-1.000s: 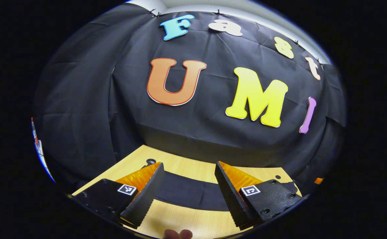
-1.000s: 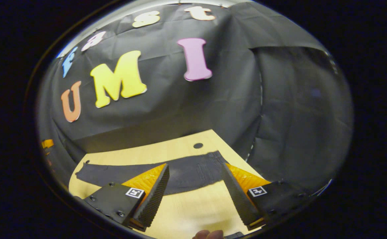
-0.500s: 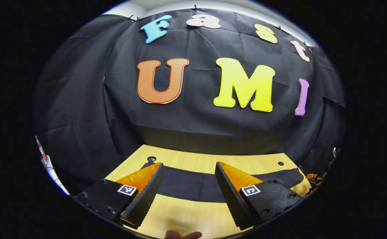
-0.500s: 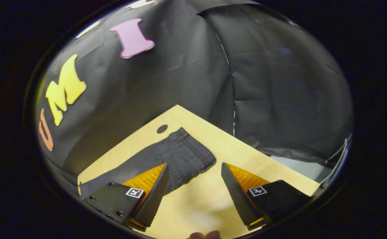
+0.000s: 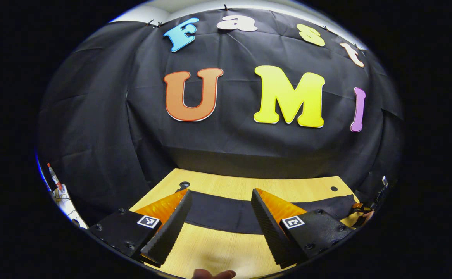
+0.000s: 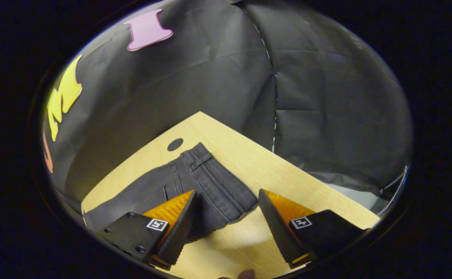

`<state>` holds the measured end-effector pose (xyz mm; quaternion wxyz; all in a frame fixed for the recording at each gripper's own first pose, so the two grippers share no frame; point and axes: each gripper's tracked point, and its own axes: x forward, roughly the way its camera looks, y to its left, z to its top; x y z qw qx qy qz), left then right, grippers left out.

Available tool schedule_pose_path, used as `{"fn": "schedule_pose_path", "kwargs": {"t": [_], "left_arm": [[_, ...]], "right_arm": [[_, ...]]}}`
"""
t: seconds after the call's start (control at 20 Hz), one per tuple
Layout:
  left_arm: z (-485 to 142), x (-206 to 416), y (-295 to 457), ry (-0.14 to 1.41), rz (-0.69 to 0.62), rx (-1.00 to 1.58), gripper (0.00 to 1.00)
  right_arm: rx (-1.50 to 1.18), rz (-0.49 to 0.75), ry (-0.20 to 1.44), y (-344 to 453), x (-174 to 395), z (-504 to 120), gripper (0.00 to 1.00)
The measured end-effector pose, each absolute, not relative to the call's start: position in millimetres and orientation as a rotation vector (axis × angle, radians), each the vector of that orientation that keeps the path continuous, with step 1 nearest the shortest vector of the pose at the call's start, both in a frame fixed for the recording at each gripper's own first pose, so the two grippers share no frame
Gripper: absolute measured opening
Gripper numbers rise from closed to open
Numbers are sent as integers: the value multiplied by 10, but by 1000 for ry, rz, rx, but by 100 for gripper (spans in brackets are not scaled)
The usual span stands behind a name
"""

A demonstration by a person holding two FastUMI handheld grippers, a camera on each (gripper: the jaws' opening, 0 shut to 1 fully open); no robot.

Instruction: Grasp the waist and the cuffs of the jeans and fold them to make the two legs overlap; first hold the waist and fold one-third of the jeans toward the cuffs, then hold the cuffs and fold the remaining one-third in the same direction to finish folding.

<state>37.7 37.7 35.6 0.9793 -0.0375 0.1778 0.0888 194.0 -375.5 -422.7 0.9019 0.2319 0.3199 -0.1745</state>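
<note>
we had the jeans point(image 6: 206, 182) lying flat and stretched out on the wooden table point(image 6: 288, 174), the waist end just ahead of our right gripper point(image 6: 228, 228) and near the table's far corner, beside a small round hole point(image 6: 175, 144). in the left gripper view the same dark denim point(image 5: 218, 213) ran as a long band across the table point(image 5: 249, 184). our left gripper point(image 5: 220, 228) hung above it, jaws wide, gripping nothing. the right one's jaws were wide too, nothing between them, the waistband's near corner sitting in the gap. no fold looked started yet, by our reckoning. the risk from there: if the right fingers came down off the corner, we'd pinch just one layer, and the denim would drag or twist, leaving the legs misaligned when folded.
</note>
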Motion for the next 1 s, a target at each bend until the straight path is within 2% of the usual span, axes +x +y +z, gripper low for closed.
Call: {"fn": "schedule_pose_path", "kwargs": {"t": [0.1,0.25,0.4,0.5,0.6,0.7,0.8,1.0], "left_arm": [[324,330,397,366,187,-84,99],[278,260,431,377,199,-91,99],[300,209,515,373,215,-101,99],[305,158,591,365,230,-111,99],[320,96,676,355,244,-125,99],[334,36,782,346,260,-131,99],[351,-29,916,335,281,-138,99],[408,-117,1198,301,308,-150,99]], "right_arm": [[425,-342,684,-3680,1946,-4242,91],[425,-322,696,-3610,1973,-4182,56],[438,-329,691,-3607,2022,-4036,37],[425,-336,714,-3650,2000,-3977,5],[395,-333,711,-3630,1986,-3821,1],[374,-317,678,-3532,2002,-3523,5],[340,-275,617,-3313,2066,-3048,0],[299,-161,516,-2777,1998,-2109,0]]}}
